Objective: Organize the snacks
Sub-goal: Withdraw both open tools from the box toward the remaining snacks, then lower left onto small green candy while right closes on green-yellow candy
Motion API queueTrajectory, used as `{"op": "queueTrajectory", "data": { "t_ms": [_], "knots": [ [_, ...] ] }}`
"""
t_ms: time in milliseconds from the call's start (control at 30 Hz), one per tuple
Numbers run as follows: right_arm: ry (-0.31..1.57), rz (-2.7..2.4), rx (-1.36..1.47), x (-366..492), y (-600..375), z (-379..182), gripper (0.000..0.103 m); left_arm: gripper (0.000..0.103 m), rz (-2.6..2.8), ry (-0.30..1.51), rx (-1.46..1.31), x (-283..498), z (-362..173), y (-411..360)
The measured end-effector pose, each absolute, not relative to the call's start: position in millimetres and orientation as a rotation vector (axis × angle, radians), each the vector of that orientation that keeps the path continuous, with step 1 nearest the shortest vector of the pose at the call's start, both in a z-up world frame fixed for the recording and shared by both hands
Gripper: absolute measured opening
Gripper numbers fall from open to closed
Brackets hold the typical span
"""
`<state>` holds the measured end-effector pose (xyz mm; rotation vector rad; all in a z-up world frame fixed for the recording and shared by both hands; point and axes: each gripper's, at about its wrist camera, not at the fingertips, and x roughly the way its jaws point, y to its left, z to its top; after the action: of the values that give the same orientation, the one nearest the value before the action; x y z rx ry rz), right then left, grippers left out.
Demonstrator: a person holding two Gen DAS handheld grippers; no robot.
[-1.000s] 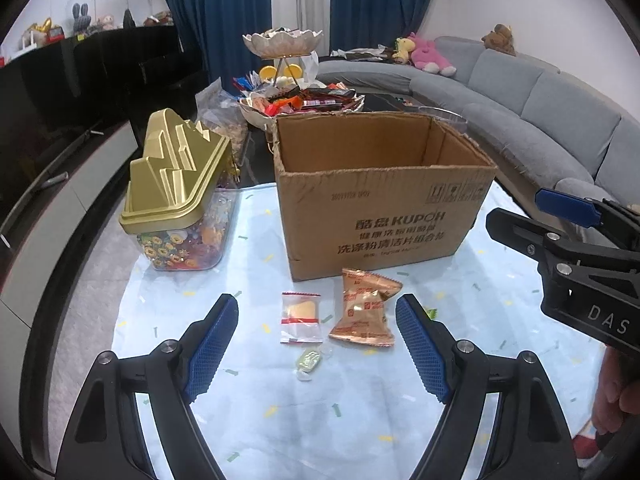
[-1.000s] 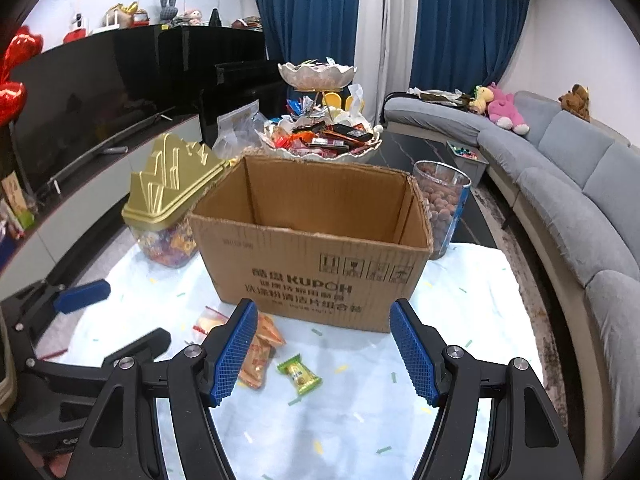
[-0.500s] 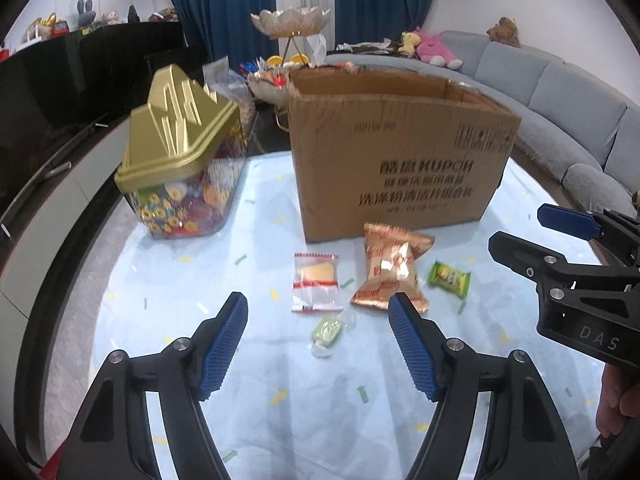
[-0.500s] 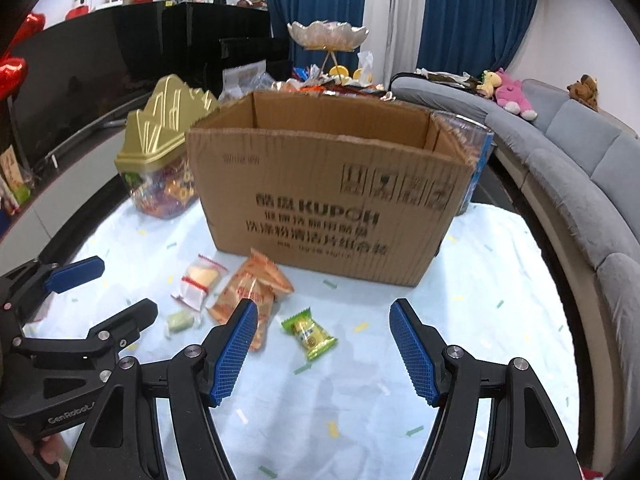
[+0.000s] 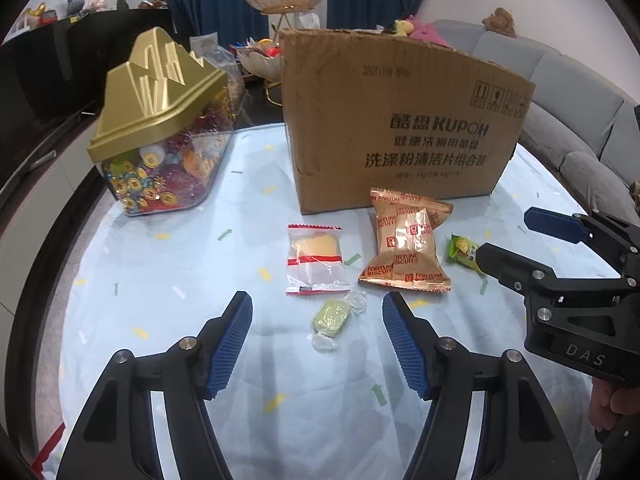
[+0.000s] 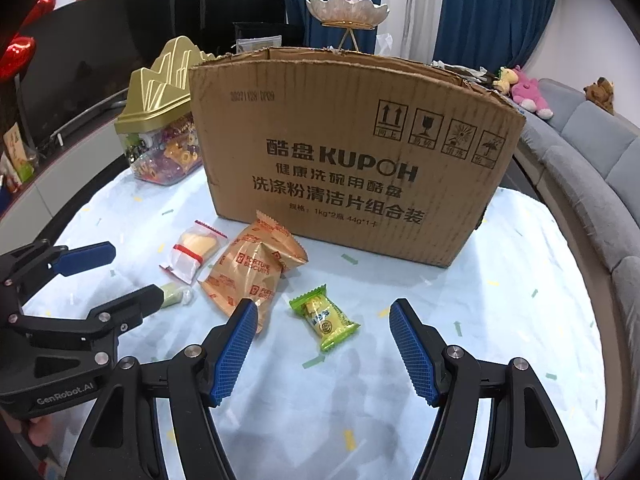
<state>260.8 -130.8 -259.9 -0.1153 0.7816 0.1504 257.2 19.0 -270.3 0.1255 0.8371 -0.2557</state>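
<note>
Both grippers, left gripper (image 5: 316, 344) and right gripper (image 6: 322, 354), fingers apart, empty; small twist-wrapped candy (image 5: 335, 317) and green snack packet (image 6: 323, 317) may slip when pinched.

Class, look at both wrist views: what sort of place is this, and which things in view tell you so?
Most likely a home living room. A grey curved sofa carries plush toys, blue curtains hang behind, and a tiered snack dish stands behind the cardboard box.
</note>
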Motion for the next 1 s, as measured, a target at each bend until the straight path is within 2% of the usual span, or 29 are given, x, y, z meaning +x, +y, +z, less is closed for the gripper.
{"op": "queueTrajectory", "data": {
  "t_ms": [467,567,733,833,1000],
  "knots": [
    [0.824,0.196,-0.098,281,-134,-290,0.069,0.047,-0.310,0.890,0.140,270,-290,6],
    [0.832,0.202,-0.091,285,-135,-294,0.068,0.040,-0.318,0.915,0.137,272,-297,6],
    [0.861,0.223,-0.079,293,-135,-300,0.051,0.037,-0.319,0.912,0.128,272,-299,5],
    [0.864,0.224,-0.070,294,-137,-300,0.046,0.034,-0.319,0.905,0.126,271,-299,6],
    [0.861,0.226,-0.079,291,-138,-299,0.030,0.024,-0.313,0.898,0.132,270,-300,5]
  ]
}}
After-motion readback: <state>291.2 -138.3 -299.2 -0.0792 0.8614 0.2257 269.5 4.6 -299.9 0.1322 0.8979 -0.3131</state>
